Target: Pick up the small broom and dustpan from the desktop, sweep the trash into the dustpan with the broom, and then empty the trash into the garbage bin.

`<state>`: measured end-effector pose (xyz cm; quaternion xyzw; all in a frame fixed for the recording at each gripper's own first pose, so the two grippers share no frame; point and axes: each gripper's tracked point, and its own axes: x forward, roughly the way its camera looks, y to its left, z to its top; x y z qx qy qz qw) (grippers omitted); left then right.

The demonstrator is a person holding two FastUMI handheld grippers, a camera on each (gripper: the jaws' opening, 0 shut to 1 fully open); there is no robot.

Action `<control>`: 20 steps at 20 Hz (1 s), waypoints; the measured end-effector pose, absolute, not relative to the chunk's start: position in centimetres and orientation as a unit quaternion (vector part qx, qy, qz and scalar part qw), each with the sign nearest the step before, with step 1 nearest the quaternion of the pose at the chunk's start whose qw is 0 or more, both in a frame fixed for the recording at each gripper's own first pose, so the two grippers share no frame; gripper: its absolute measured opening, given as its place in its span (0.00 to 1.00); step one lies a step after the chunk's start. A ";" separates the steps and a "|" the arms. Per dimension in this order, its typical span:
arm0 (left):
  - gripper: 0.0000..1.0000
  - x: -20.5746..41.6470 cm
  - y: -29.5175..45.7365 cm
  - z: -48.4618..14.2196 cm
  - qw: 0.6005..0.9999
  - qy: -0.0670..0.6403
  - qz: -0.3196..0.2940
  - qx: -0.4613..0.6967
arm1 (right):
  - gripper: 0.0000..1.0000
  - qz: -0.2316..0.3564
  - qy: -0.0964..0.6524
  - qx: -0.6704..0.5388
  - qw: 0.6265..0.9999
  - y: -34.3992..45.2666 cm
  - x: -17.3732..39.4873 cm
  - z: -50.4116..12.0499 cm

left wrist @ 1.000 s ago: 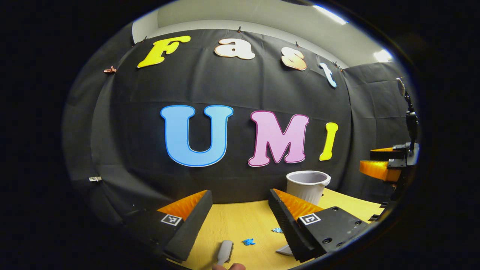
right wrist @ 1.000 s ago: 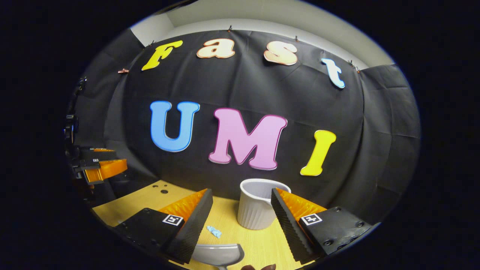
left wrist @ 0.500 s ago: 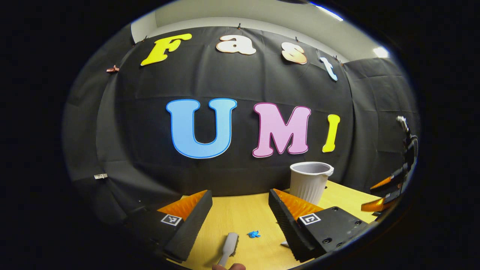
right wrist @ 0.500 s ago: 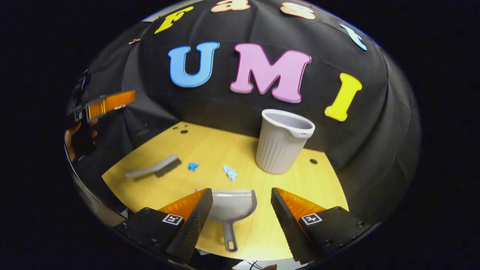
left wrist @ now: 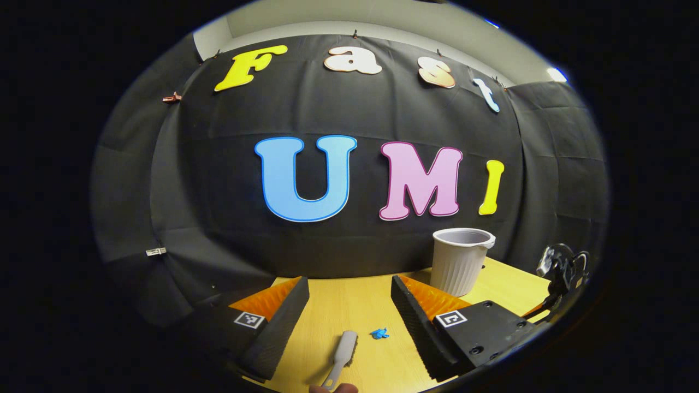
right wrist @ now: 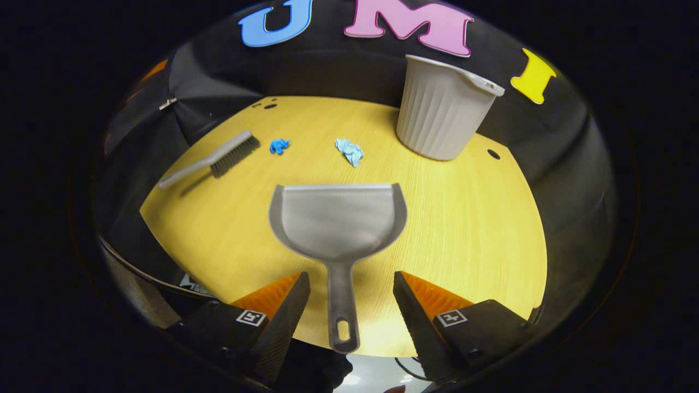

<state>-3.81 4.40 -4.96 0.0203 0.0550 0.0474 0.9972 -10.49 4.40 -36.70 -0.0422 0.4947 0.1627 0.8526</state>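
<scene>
On the yellow wooden bench (right wrist: pixel 464 218) lay the dustpan (right wrist: pixel 338 218), brush (right wrist: pixel 218 158) and bin (right wrist: pixel 442 109); both claws, left (left wrist: pixel 349 305) and right (right wrist: pixel 349 305), stood wide apart, empty.

Broom (left wrist: pixel 341 356) handle end cut off at bottom edge of left gripper view, just by fingertip (left wrist: pixel 334 388) poking in. Dark gear (left wrist: pixel 562 268) at right rim too distorted to identify. Near desk (right wrist: pixel 480 229) edge hidden behind fingers in right gripper view.
</scene>
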 end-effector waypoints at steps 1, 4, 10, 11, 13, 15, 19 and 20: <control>0.98 -3.9 4.6 -5.0 0.997 0.057 0.050 0.020 | 0.96 0.164 0.503 -0.046 0.847 4.8 -10.4 -37.8; 0.98 -4.1 5.3 -5.4 0.996 0.062 0.058 0.022 | 0.96 0.168 0.530 -0.048 0.830 5.5 -10.1 -40.9; 0.98 -4.4 7.0 -6.1 0.994 0.073 0.079 0.024 | 0.95 0.163 0.551 -0.021 0.818 6.9 -9.0 -43.5; 0.98 -4.3 7.2 -6.3 0.993 0.076 0.082 0.024 | 0.94 0.165 0.553 -0.014 0.817 7.3 -8.9 -43.6; 0.98 -4.3 7.5 -6.5 0.993 0.080 0.087 0.021 | 0.92 0.167 0.551 -0.012 0.817 7.4 -8.7 -43.4; 0.98 -4.2 7.6 -6.9 0.992 0.084 0.090 0.020 | 0.92 0.177 0.548 -0.017 0.817 7.6 -8.6 -43.6; 0.98 -4.0 7.6 -7.5 0.992 0.088 0.092 0.019 | 0.58 0.174 0.545 -0.013 0.820 7.8 -8.2 -43.6; 0.98 -4.1 7.6 -7.8 0.991 0.090 0.093 0.019 | 0.58 0.175 0.540 -0.012 0.823 7.8 -8.0 -43.4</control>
